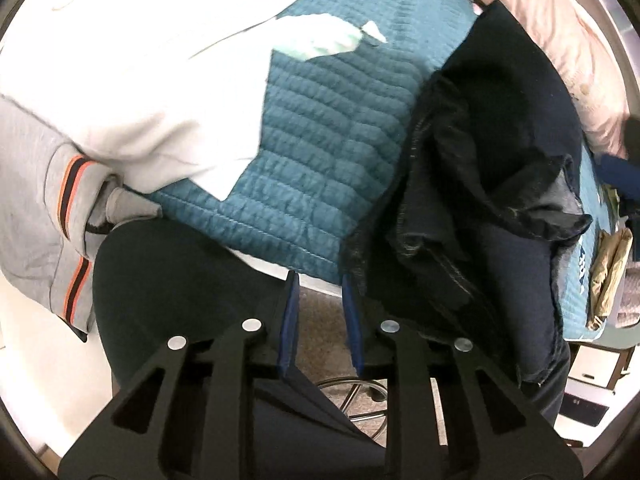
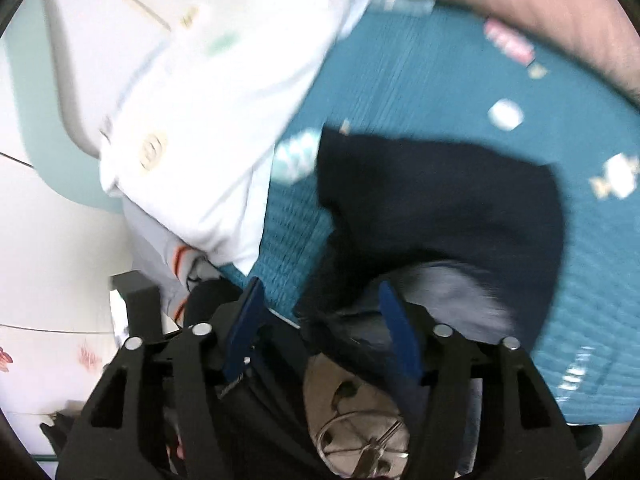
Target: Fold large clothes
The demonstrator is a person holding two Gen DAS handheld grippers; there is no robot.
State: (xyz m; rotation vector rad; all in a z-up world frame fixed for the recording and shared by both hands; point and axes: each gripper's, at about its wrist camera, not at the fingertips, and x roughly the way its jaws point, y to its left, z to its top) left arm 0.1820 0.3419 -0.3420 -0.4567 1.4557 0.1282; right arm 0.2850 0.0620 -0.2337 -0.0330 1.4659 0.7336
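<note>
A dark navy garment (image 1: 480,184) lies bunched on a teal quilted bedspread (image 1: 320,152), draping over the bed's near edge. My left gripper (image 1: 320,292) is open and empty, its blue pads (image 1: 292,320) just off the bed edge, left of the garment's hem. In the blurred right wrist view the same garment (image 2: 440,200) lies on the bedspread (image 2: 480,80). My right gripper (image 2: 320,304) is open, with the garment's hanging edge between and behind its pads (image 2: 396,332); I cannot tell if it touches them.
A white and grey garment with orange stripes (image 1: 120,100) lies on the bed's left side, also in the right wrist view (image 2: 208,120). A pink pillow (image 1: 560,40) is at the far right. A chair base (image 2: 360,436) stands on the floor below.
</note>
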